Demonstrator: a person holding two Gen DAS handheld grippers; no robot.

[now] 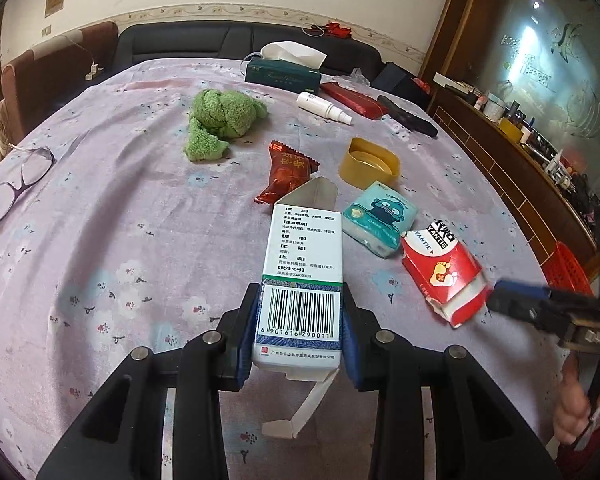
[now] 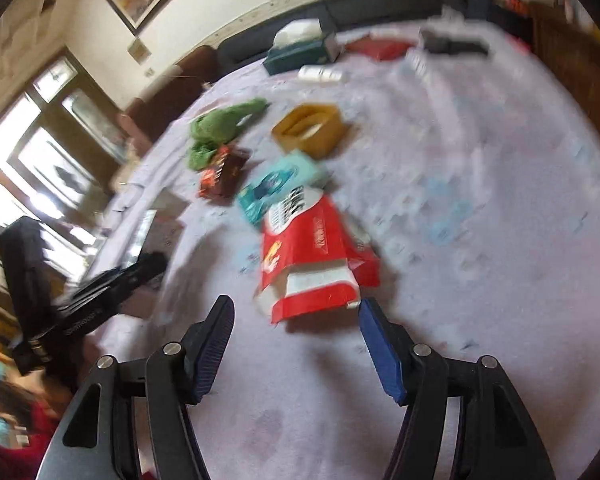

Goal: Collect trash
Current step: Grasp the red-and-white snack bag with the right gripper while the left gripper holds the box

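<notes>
Far to my left a pair of glasses (image 1: 14,184) lies on the pale lilac floral tablecloth (image 1: 120,240), and a green fuzzy cloth (image 1: 220,120) sits farther back. My left gripper (image 1: 300,320) is clamped narrow on a white medicine carton (image 1: 306,264), barcode end between the pads, its far flap open and a loose near flap dangling below. Just beyond it lie a red candy wrapper (image 1: 286,174), a yellow cap (image 1: 370,162) and a teal tissue pack (image 1: 380,218). To the right, the torn red-and-white box (image 2: 312,264) lies flat on the cloth, and my right gripper (image 2: 296,344) comes at it with its jaws opening wide; the box's near end sits just ahead of the pads, not yet between them. My worry is this box: crushed and open, it may slide or buckle if I close on one flap, and the right view is blurred, so I may be moving too fast to line up. The teal pack touches its far end and could get dragged along. The carton's hanging flap could snag too. At the table's far edge stand a tissue box (image 1: 284,70) and a white bottle (image 1: 324,108), a dark sofa behind them, a wooden cabinet to the right.
</notes>
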